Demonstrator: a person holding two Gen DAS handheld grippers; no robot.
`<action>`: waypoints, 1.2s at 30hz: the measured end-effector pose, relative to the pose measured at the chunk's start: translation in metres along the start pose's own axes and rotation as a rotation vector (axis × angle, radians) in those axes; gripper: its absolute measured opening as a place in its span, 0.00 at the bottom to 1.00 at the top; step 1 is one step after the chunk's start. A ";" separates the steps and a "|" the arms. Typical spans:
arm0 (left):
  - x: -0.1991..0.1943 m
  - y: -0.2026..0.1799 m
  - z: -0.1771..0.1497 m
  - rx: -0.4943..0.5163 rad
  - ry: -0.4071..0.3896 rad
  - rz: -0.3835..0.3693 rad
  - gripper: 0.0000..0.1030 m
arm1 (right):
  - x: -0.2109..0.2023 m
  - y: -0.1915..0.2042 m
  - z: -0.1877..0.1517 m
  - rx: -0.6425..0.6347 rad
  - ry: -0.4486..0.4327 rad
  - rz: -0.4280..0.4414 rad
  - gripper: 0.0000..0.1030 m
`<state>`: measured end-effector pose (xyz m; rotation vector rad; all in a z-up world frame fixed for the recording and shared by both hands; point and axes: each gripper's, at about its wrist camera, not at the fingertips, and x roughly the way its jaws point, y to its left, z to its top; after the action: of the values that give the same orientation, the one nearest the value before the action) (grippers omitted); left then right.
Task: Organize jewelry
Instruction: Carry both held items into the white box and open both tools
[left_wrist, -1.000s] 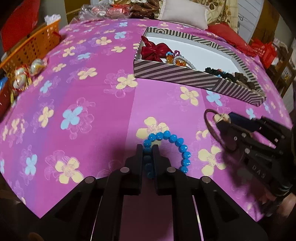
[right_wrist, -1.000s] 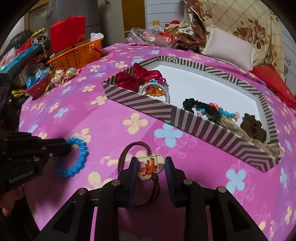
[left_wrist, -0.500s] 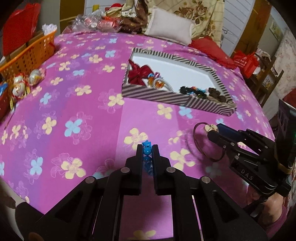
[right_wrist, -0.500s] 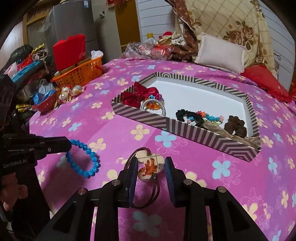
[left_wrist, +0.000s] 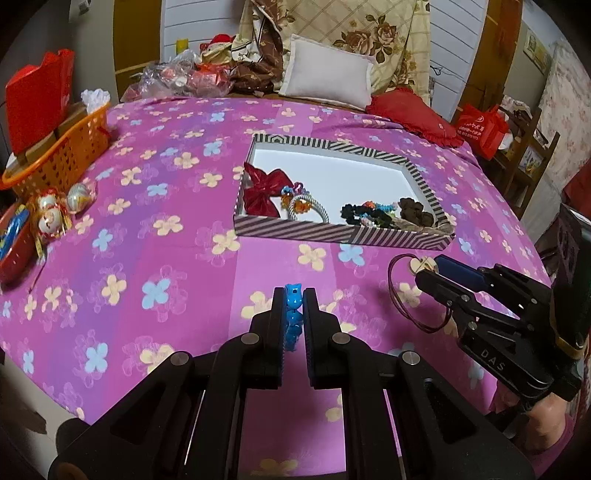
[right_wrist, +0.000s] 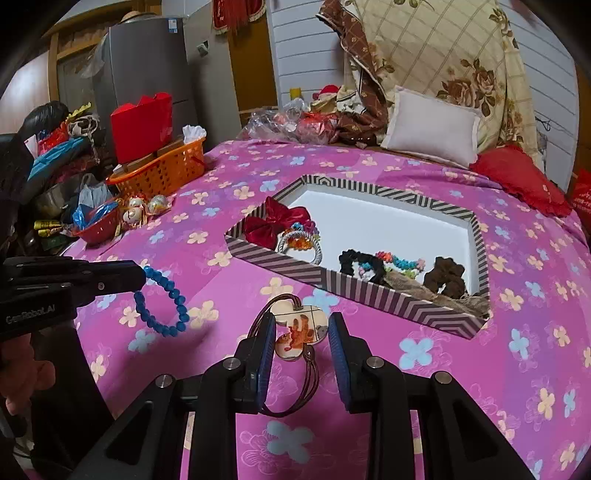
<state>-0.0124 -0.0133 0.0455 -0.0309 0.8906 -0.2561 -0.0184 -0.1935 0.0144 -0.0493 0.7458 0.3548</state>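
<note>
A blue bead bracelet (right_wrist: 161, 300), a black-and-white striped box (left_wrist: 332, 233) with white floor, and a magenta bedspread (left_wrist: 155, 229) with yellow and blue flowers, seemingly.

one striped box (right_wrist: 369, 291); one blue bracelet (right_wrist: 162, 299); two claws (left_wrist: 294, 295) (right_wrist: 301, 325)

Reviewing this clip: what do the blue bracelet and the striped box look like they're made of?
Blue bracelet: glossy round beads, likely plastic or glass, judging by their shine; which one is unclear. Striped box: looks like matte paperboard, with thin straight printed walls and a plain white inside.
</note>
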 end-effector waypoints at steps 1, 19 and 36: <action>0.000 -0.001 0.002 0.003 -0.002 0.002 0.07 | -0.001 -0.001 0.001 0.001 -0.002 -0.002 0.27; 0.014 -0.020 0.038 0.048 -0.024 0.035 0.07 | -0.007 -0.020 0.020 0.017 -0.023 -0.035 0.27; 0.047 -0.027 0.101 0.039 0.003 -0.004 0.07 | 0.008 -0.058 0.052 0.073 -0.031 -0.061 0.27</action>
<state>0.0880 -0.0585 0.0771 0.0041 0.8887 -0.2777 0.0404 -0.2366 0.0425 0.0029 0.7243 0.2696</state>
